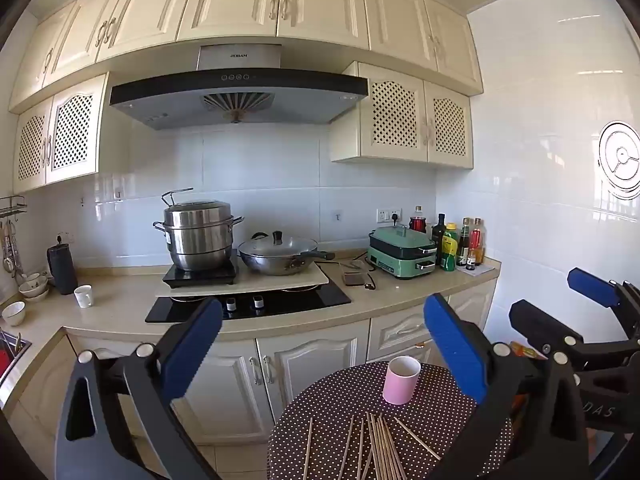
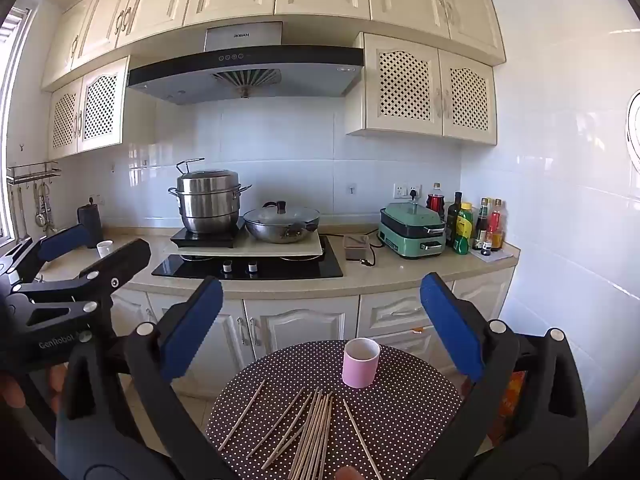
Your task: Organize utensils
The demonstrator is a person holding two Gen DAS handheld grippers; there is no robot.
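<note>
A round table (image 1: 440, 412) (image 2: 420, 392) with a brown polka-dot cloth stands in front of me. On its far side an empty pink cup (image 1: 401, 380) (image 2: 361, 362) stands upright. Several wooden chopsticks (image 1: 380, 448) (image 2: 312, 428) lie scattered on the near side, most of them in a loose bunch. My left gripper (image 1: 324, 344) (image 2: 94, 246) hangs open above the table with nothing between its blue pads. My right gripper (image 2: 320, 320) (image 1: 560, 296) is open too, level with the left and to its right, holding nothing.
Behind the table runs a kitchen counter (image 2: 360, 276) with a black hob (image 2: 248, 266), a steel steamer pot (image 2: 212, 204), a lidded wok (image 2: 282, 222), a green electric cooker (image 2: 412, 230) and bottles (image 2: 476, 224). A white cup (image 1: 84, 296) and bowls (image 1: 34, 284) stand at the left. Cabinet doors (image 2: 300, 328) are below.
</note>
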